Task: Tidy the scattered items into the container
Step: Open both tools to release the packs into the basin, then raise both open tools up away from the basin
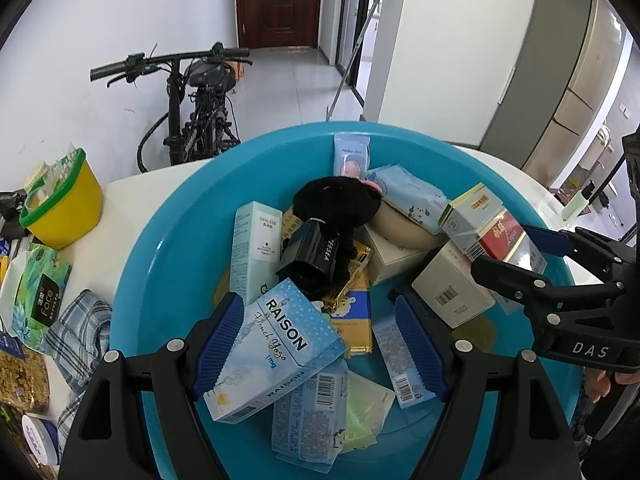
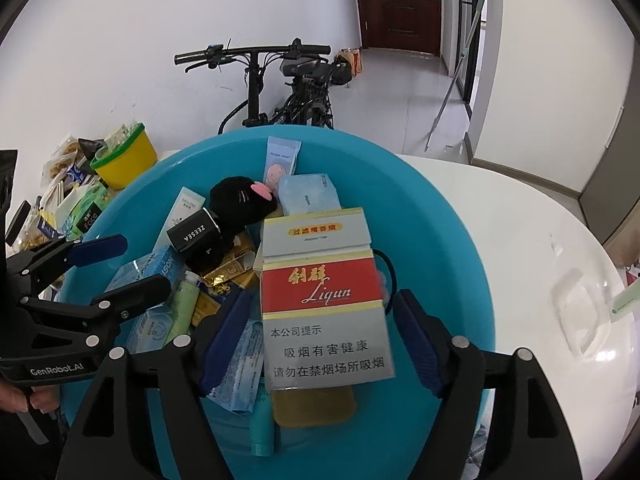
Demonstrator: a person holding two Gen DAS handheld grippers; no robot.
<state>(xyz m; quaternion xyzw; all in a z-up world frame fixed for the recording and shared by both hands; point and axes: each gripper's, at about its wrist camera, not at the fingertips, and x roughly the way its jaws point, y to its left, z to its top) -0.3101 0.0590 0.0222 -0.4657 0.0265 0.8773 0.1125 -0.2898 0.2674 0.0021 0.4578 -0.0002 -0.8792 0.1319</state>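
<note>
Cigarette boxes are what sit between your fingers over the blue basin: the pale blue RAISON box lies tilted between the spread fingers of your left gripper, touching the left pad while the right pad stands apart from it. The red-and-grey Ligun box lies between the spread fingers of your right gripper, on top of the pile on the right side of the basin; whether either pad still touches it is hard to tell from this angle. Neither box looks pinched. The RAISON box is dotted with white and shows a barcode at its near end; the Ligun box has a red band over a grey warning panel. In the basin you also have one black plush toy, one black ZEESEA box, one green tube and one tall pale GENLESE box. One yellow tub stands on the table, far left of the basin.
</note>
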